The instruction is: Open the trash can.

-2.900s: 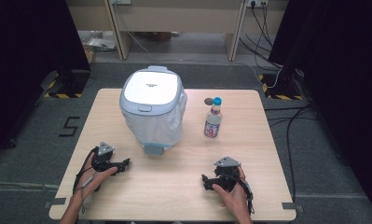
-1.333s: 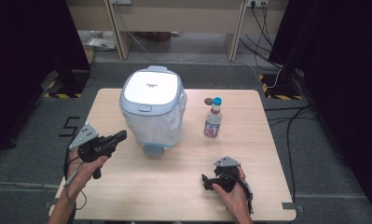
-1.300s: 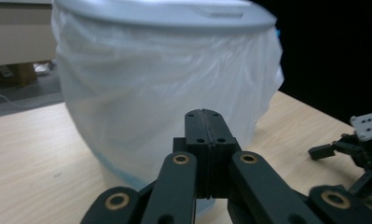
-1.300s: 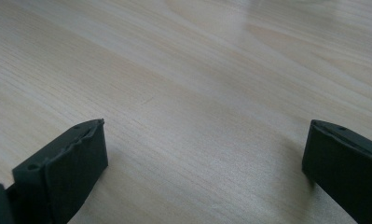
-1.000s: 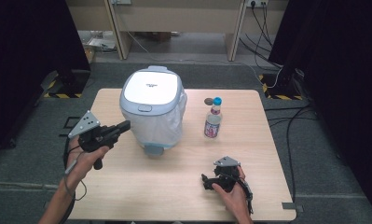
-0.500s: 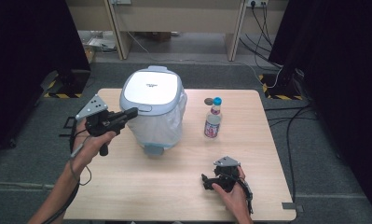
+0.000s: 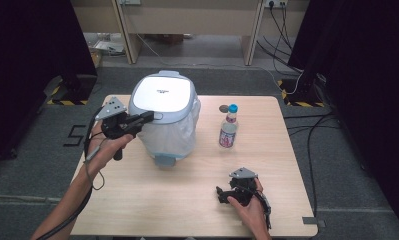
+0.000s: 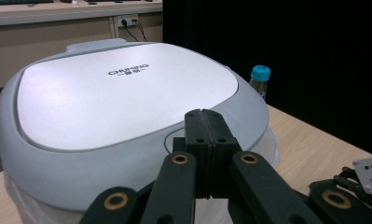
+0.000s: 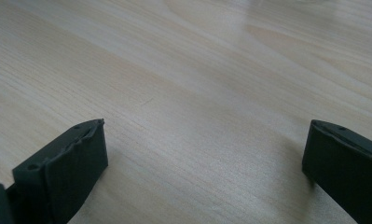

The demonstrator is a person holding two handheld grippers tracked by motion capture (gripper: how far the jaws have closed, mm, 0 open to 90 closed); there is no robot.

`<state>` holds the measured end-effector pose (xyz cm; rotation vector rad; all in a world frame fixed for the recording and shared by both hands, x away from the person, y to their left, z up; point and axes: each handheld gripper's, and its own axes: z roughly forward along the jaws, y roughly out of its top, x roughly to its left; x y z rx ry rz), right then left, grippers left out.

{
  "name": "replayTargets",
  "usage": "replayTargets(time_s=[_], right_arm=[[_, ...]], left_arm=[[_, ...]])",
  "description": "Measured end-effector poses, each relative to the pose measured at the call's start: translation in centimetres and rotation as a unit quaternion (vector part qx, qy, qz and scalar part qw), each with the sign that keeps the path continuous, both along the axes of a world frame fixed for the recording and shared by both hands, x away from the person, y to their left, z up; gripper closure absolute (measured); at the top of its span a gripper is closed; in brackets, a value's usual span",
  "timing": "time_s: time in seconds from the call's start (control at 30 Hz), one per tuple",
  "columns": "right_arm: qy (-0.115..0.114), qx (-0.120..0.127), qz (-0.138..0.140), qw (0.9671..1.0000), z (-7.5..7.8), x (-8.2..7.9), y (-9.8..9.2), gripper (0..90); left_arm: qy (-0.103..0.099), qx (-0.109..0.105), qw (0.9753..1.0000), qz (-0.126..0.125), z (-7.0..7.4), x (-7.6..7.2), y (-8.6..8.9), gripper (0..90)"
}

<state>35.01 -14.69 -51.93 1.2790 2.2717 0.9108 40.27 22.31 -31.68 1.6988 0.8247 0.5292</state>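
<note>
At the left edge of the table (image 7: 137, 200), the left gripper (image 7: 148, 117) is now lifted clear of the wood and carried up to the lid rim of the grey bin (image 7: 164, 97); 2.9 s ago it lay flat on the table near the front-left corner. Jaws are clenched together with nothing between them, tips at or just short of the lid's front lip (image 8: 127, 154); contact cannot be confirmed. The bin stands left of centre toward the far edge, lid closed, clear liner hanging below the rim. The bottle (image 7: 228, 129) stands apart to its right, unchanged. The right gripper (image 7: 222, 192) rests near the front-right corner, jaws spread wide over bare wood, unmoved throughout. Judgement: the reach is complete, and a press or lift on the lid comes next.
</note>
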Motion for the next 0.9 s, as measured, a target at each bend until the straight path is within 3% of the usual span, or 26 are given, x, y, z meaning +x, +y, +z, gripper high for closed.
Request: replayTargets(time_s=[0.43,0.67,0.73,0.9], right_arm=[[0.0,0.0,0.0,1.0,0.0,0.0,0.0,0.3],[0.0,0.0,0.0,1.0,0.0,0.0,0.0,0.4],[-0.001,-0.001,0.0,1.0,0.0,0.0,0.0,0.4],[0.0,0.0,-0.001,1.0,0.0,0.0,0.0,0.5]], left_arm=[[-0.015,0.023,0.9996,0.009,0.1,0.4,-0.8,89.2],[-0.016,0.019,0.9997,0.006,-0.1,0.5,-0.7,89.4],[-0.027,0.033,0.9991,0.009,-0.1,0.3,-0.9,89.4],[-0.038,0.043,0.9983,0.012,-0.3,0.2,-1.0,89.4]])
